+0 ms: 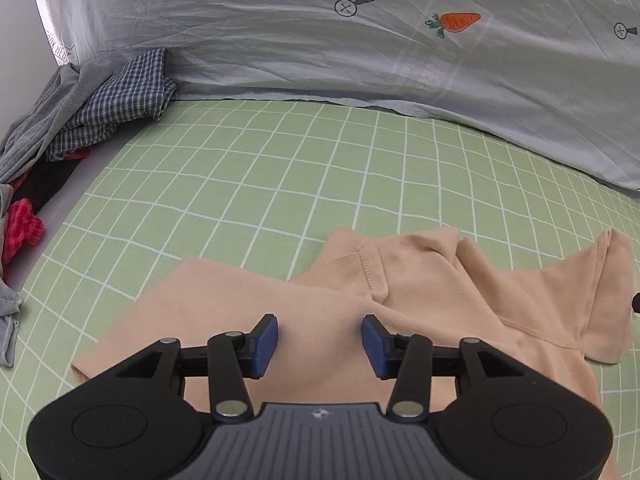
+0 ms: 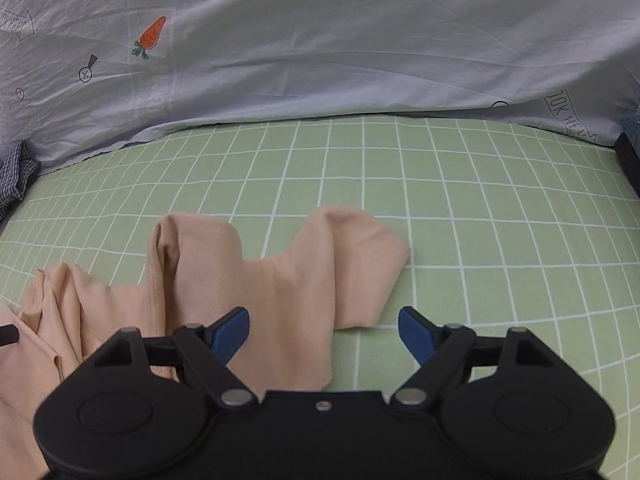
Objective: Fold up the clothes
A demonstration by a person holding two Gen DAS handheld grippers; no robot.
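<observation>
A peach garment point(image 1: 304, 304) lies rumpled on the green grid sheet point(image 1: 280, 168), with a stitched hem and folds toward its right side. My left gripper point(image 1: 319, 340) is open and hovers over the garment's flat middle, its blue pads point(image 1: 266, 342) apart and holding nothing. In the right wrist view the same garment point(image 2: 288, 280) shows a folded sleeve-like flap reaching right. My right gripper point(image 2: 324, 334) is open wide over the garment's right edge, with the left pad point(image 2: 232, 332) above cloth and the right pad above the sheet point(image 2: 480, 220).
A pile of other clothes point(image 1: 100, 108), checked, grey and red, sits at the far left. A pale grey quilt point(image 1: 360, 40) with a carrot print lies along the back, also in the right wrist view point(image 2: 320, 40). A dark edge point(image 2: 628, 160) is at far right.
</observation>
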